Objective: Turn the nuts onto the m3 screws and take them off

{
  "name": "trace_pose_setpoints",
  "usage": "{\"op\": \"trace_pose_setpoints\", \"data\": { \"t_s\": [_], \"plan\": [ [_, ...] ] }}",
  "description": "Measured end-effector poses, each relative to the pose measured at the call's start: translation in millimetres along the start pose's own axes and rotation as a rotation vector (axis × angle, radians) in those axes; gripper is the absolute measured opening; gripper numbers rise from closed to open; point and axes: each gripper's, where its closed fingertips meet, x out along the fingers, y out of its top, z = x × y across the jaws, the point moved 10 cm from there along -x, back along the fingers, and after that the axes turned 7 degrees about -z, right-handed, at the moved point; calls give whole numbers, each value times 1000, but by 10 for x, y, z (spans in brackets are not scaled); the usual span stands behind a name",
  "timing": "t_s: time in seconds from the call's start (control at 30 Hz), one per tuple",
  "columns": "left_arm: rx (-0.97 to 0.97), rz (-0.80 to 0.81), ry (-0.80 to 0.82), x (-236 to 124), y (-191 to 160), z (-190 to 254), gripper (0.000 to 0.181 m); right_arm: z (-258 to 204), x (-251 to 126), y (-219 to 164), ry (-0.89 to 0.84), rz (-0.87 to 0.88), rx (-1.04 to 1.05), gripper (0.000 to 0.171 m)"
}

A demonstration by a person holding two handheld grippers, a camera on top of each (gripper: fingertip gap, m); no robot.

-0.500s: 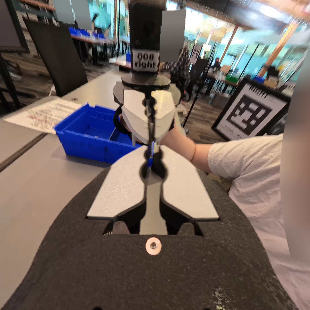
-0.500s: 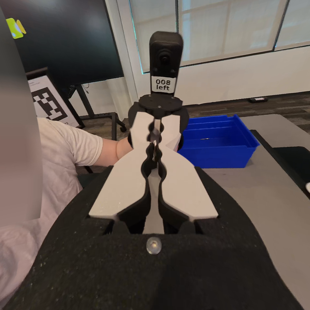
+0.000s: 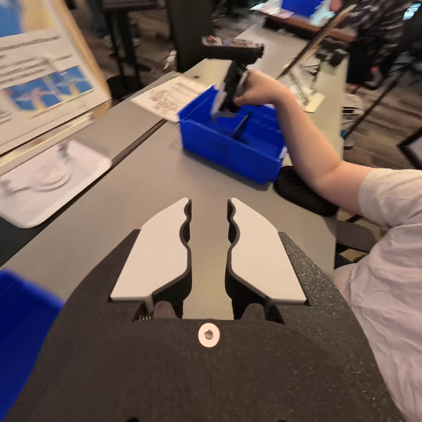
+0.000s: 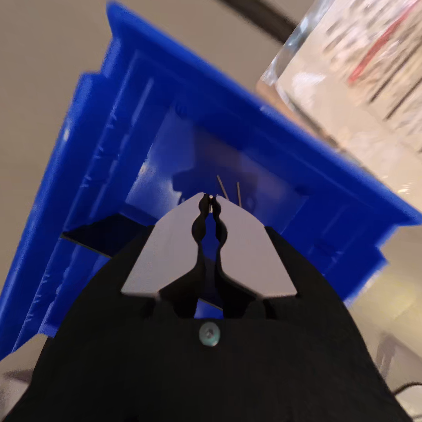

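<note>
Right wrist view: the right claw (image 4: 210, 198) pinches a tiny steel screw (image 4: 210, 206) at its tips, over the blue bin (image 4: 109, 159). Light, slippery; grip the shank. Left claw (image 3: 209, 203) gapes, holding nothing.

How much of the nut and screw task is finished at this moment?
Done: the two claws are apart, and the left claw is open and empty above the table. In hand: the right claw is shut on a small metal part over the blue bin, where two thin screws lie. Left: releasing it there, probably.
</note>
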Motion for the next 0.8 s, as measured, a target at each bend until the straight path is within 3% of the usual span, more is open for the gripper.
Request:
{"op": "trace_pose_setpoints", "data": {
  "t_s": [0.2,0.23,0.33,0.57,0.8],
  "plan": [
    [-122,-190,258,-267,-256,-409,26,-37,315,80,15,-135,-59,4],
    [-156,-237,310,-312,-324,-494,26,-20,320,88,-2,-128,-57,14],
    [-245,-361,449,-451,-530,-744,28,22,224,93,-21,-41,-58,26],
    [-456,-563,731,-710,-972,-1277,23,-9,-243,83,-53,226,-52,27],
    [-742,-877,834,-526,-1567,-1808,24,-166,-246,131,-107,192,-121,26]
  ]
}}
